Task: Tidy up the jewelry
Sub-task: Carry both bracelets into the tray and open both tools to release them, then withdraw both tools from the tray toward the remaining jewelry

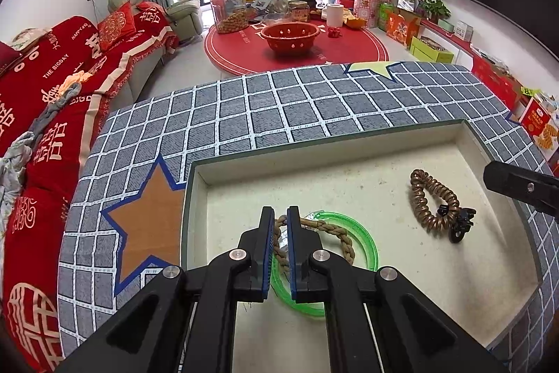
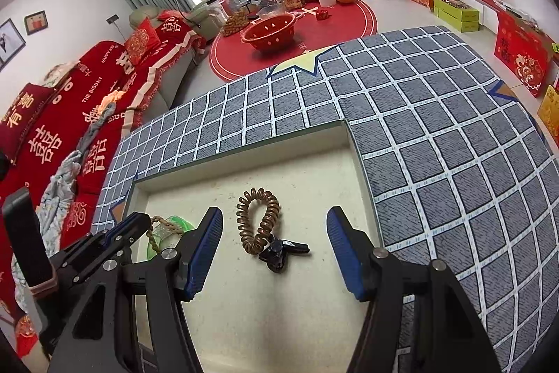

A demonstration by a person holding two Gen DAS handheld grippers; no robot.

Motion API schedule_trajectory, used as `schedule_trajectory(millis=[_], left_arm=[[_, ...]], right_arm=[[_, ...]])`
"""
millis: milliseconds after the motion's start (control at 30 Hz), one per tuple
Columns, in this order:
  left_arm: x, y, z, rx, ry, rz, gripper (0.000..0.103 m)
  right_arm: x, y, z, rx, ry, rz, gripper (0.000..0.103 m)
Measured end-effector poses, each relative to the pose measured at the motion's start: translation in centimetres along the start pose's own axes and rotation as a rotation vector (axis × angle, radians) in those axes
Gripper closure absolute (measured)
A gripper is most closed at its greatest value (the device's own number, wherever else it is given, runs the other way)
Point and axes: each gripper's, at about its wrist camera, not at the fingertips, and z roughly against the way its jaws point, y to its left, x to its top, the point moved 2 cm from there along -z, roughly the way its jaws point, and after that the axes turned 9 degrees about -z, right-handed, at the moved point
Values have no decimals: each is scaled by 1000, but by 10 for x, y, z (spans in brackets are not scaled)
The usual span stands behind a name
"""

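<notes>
A shallow cream tray (image 1: 349,163) sits on a table under a grey checked cloth (image 1: 279,107) with star patches. In the left wrist view, the left gripper (image 1: 279,215) fills the lower middle of the frame, its jaws clenched nearly together on a braided rope bracelet (image 1: 335,233), whose loop trails off to the right of the fingers. That rope lies across a clear green bangle (image 1: 367,240) resting flat on the tray floor at lower centre. Towards the right of the same frame, well apart from those two, a bronze coil bracelet (image 1: 433,198) lies on the tray with a small black clasp piece (image 1: 461,226) touching its lower end. In the right wrist view, the right gripper (image 2: 274,222) stands released, its blue-padded fingers (image 2: 206,247) spread wide on either side of the coil bracelet, touching neither it nor the black piece, which sit at mid-frame between them. Behind, at the upper left, a red-covered sofa (image 1: 52,83) runs along the wall.
</notes>
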Motion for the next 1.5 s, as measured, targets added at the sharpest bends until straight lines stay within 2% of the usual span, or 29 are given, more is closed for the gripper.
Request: schedule_trajectory(millis=[33, 67, 100, 133, 200, 233, 267, 367, 433, 467, 567, 667, 767, 1033, 1333, 1500], left_arm=[[1, 1, 1, -2, -5, 5, 83], [1, 2, 3, -2, -8, 10, 78], [2, 4, 5, -3, -11, 16, 29], [2, 6, 7, 10, -11, 28, 0], [3, 10, 15, 37, -58, 31, 0], [4, 10, 16, 33, -59, 26, 0], [5, 11, 16, 35, -56, 23, 0], [1, 14, 23, 63, -67, 29, 0], [-2, 17, 30, 62, -79, 34, 0], [-4, 18, 34, 60, -86, 31, 0], [-14, 23, 47, 53, -99, 30, 0], [-27, 25, 62, 20, -97, 34, 0], [-42, 26, 82, 22, -108, 38, 0], [-98, 24, 128, 1, -105, 44, 0], [-167, 24, 152, -34, -39, 75, 0], [-194, 8, 158, -47, -22, 37, 0]], right_arm=[[0, -1, 1, 2, -1, -2, 37], [0, -3, 3, 4, -4, -6, 37], [-1, -4, 4, 4, -6, -9, 37], [-1, -5, 6, 4, -8, -12, 37], [-2, -6, 8, 7, -10, -13, 37], [-3, -6, 10, 6, -14, -12, 33], [-3, -6, 10, 4, -16, -13, 23], [-6, -5, 15, 20, -21, -20, 13], [-10, -3, 20, 20, -40, -14, 10], [-13, -2, 24, 18, -55, -5, 0], [-19, 2, 35, 39, -85, 13, 0], [-27, 8, 44, 39, -71, 34, 0], [-36, 12, 56, 30, -62, 49, 0], [-71, 15, 94, 22, -71, 102, 0], [-129, 13, 122, 1, -24, 174, 0], [-168, 5, 125, -22, 24, 207, 0]])
